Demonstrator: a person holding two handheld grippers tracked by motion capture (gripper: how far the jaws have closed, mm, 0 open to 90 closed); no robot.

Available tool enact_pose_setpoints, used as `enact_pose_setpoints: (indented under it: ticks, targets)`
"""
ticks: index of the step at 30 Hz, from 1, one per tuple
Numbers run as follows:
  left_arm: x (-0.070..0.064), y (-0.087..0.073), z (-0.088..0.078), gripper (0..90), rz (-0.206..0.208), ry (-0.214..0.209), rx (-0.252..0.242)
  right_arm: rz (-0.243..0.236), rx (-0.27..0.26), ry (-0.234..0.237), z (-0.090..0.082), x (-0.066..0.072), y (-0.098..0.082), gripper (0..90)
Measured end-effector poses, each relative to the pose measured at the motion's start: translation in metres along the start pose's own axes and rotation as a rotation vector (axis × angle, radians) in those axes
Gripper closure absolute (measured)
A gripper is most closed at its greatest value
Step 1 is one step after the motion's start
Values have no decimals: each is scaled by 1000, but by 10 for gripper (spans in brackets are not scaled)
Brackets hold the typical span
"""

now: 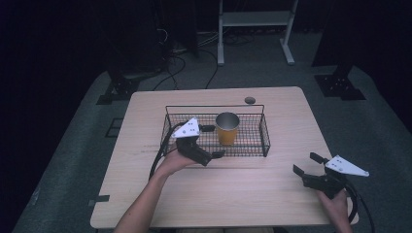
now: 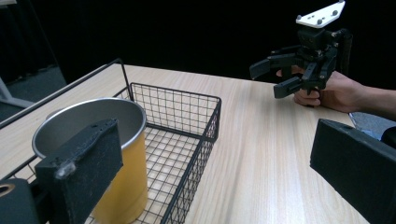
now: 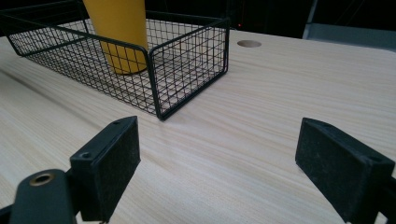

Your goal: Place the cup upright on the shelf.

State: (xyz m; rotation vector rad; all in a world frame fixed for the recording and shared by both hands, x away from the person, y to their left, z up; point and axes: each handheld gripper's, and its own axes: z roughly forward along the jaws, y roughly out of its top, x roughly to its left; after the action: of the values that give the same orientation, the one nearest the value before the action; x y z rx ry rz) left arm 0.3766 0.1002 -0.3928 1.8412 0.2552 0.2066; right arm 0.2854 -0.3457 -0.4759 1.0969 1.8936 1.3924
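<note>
Standing upright inside the black wire mesh basket (image 1: 265, 130) is a yellow cup w/ bare metal rim & inside (image 1: 227, 128), roughly mid-basket, a bit toward its right half in the high view. Basket sits on the light wood-grain table (image 1: 252, 194), toward the far side; a small round grey hole (image 1: 249, 100) lies in the tabletop just beyond it.

Left gripper (image 1: 213, 141), black w/ grey three-cornered plate on top, hangs over the basket's left part, just beside the cup. Jaws spread wide, nothing pinched: one jaw is over the basket interior near the cup's left side, the other at the basket's near rim. In the left gripper view the cup (image 2: 100, 154) is close in, partly behind the left-hand jaw, apart from the pads as far as can be told; the basket wall (image 2: 198, 121) runs on behind it.

Right gripper (image 1: 306, 164) is held low over bare table at the near right, well apart from basket & cup. Jaws also spread, empty. In the right gripper view only wood grain lies between its pads; basket corner (image 3: 187, 65) & cup's lower part (image 3: 122, 32) are farther off at upper left. Left gripper view also picks up the right gripper (image 2: 273, 77) across the table, jaws apart.
</note>
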Motion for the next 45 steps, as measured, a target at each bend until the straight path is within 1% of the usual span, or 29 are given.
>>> enact_pose_setpoints:
  ticks: [5,7,10,11,16,19,23,25,29,30,32,35,36,37,38,39,44,45]
  targets:
    - [-3,-6,-6,15,-5,10,-3,0,1,0,0,0,0,128]
    - [-5,-10,-8,15,-14,12,-2,-2,2,0,0,0,0,128]
    - [-6,-12,-10,15,-12,15,0,-2,3,-1,0,0,0,129]
    - [-7,-13,-11,15,-19,16,-6,-2,3,-1,0,0,0,129]
    - [-11,-17,-14,15,-20,15,-5,-4,4,-1,0,0,0,128]
    - [-14,-21,-19,15,-25,22,-19,-3,3,0,0,0,0,128]
    - [-17,-24,-21,15,-23,25,-17,-3,5,0,0,0,0,128]
    - [-20,-26,-23,15,-24,24,-15,-3,6,0,0,1,0,129]
    - [-26,-30,-27,15,-26,26,-26,-4,6,1,0,1,0,129]
    - [-27,-31,-28,15,-25,23,-20,-4,6,1,0,1,0,129]
    - [-30,-34,-29,15,-25,28,-29,-5,7,1,0,1,0,129]
    - [-36,-39,-32,15,-34,26,-31,-6,9,1,0,1,0,128]
    - [-36,-39,-32,15,-34,26,-31,-6,8,1,0,1,0,129]
    - [-39,-42,-35,15,-31,34,-39,-6,8,1,0,1,0,129]
    - [-39,-42,-35,15,-31,34,-39,-6,8,1,0,1,0,129]
    - [-42,-45,-37,15,-38,36,-53,-5,8,2,0,1,0,129]
    - [-48,-52,-42,15,-41,45,-58,-6,9,1,0,0,0,129]
    - [-50,-55,-44,15,-51,45,-60,-6,9,2,0,1,0,128]
